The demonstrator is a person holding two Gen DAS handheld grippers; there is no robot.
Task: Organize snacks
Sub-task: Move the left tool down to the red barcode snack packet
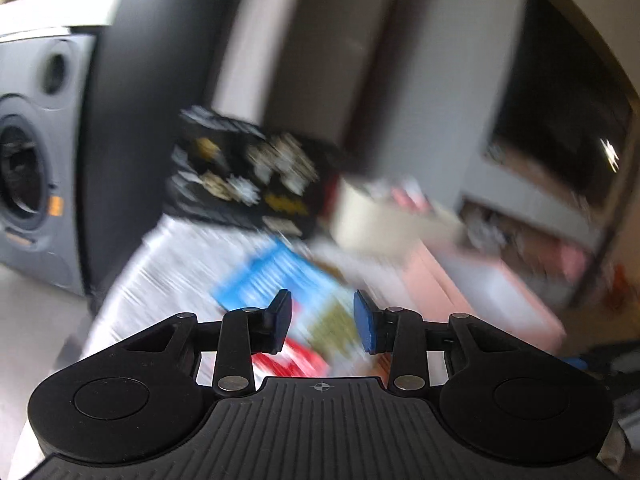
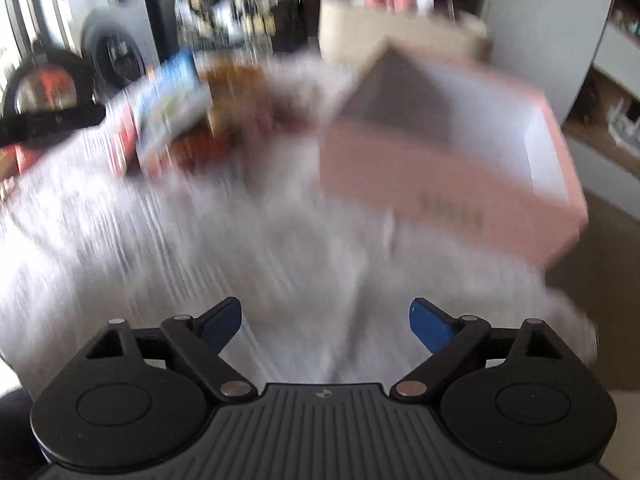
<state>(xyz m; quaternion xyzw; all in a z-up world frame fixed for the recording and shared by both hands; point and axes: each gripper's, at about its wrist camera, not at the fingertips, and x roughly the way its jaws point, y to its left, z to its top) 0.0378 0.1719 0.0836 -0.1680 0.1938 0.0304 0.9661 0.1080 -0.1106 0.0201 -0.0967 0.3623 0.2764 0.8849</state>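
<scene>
A: Which containers appear, and what do they hold?

B: A pink box (image 2: 448,168) stands open on the right of the white worktop (image 2: 240,248); its pale interior shows nothing inside. Behind it, touching or nearly so, is a beige tub (image 2: 344,32) with pink-and-white items at its rim, too blurred to identify.

A: What is hard to make out?

B: Both views are motion-smeared. A dark rack (image 1: 248,172) at the back carries small pale packets, unreadable. The pink box's lettering cannot be read.

A: How do the snacks look, and where are they?

B: The snacks (image 2: 172,108) lie in a loose pile at the worktop's left rear: a blue-and-green packet over red and brown ones, well apart from the pink box.

A: And the jaws?

B: The left gripper (image 1: 322,322) hovers above the blue packet, jaws parted, holding nothing. The right gripper (image 2: 326,326) has its jaws spread wide over bare worktop.
</scene>
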